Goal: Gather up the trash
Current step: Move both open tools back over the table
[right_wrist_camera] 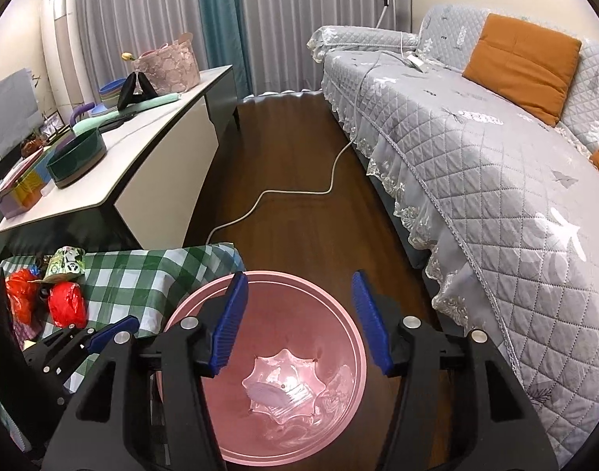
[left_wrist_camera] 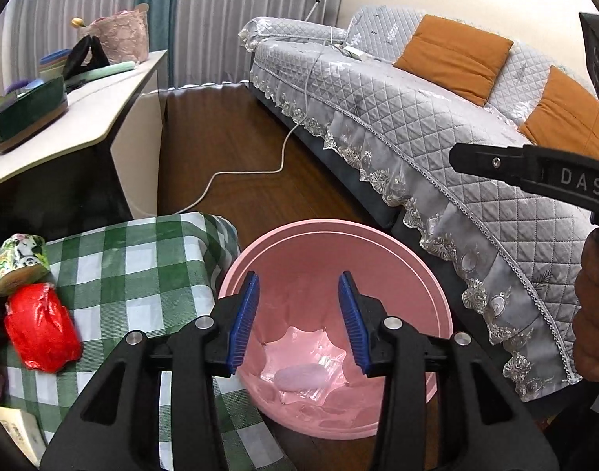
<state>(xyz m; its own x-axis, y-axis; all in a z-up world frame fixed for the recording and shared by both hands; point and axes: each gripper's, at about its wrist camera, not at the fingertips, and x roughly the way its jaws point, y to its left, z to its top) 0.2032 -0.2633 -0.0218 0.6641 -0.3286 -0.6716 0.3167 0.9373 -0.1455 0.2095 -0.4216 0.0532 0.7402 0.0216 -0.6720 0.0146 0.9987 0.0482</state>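
Observation:
A pink bin point(left_wrist_camera: 417, 274) stands on the floor beside a low table with a green checked cloth point(left_wrist_camera: 142, 267). Clear plastic trash point(left_wrist_camera: 303, 373) lies at the bin's bottom, also in the right wrist view point(right_wrist_camera: 283, 388). My left gripper point(left_wrist_camera: 298, 318) is open and empty above the bin. My right gripper point(right_wrist_camera: 299, 318) is open and empty above the bin point(right_wrist_camera: 338, 314). A red crumpled wrapper point(left_wrist_camera: 40, 329) and a printed packet point(left_wrist_camera: 21, 259) lie on the cloth to the left. The right view shows two red wrappers point(right_wrist_camera: 66, 304) there.
A grey quilted sofa point(left_wrist_camera: 437, 125) with orange cushions runs along the right. A white cable point(left_wrist_camera: 240, 172) crosses the wooden floor. A white sideboard point(left_wrist_camera: 83, 117) with a green dish and other items stands at the left. The right gripper's body point(left_wrist_camera: 535, 172) shows at the left view's right edge.

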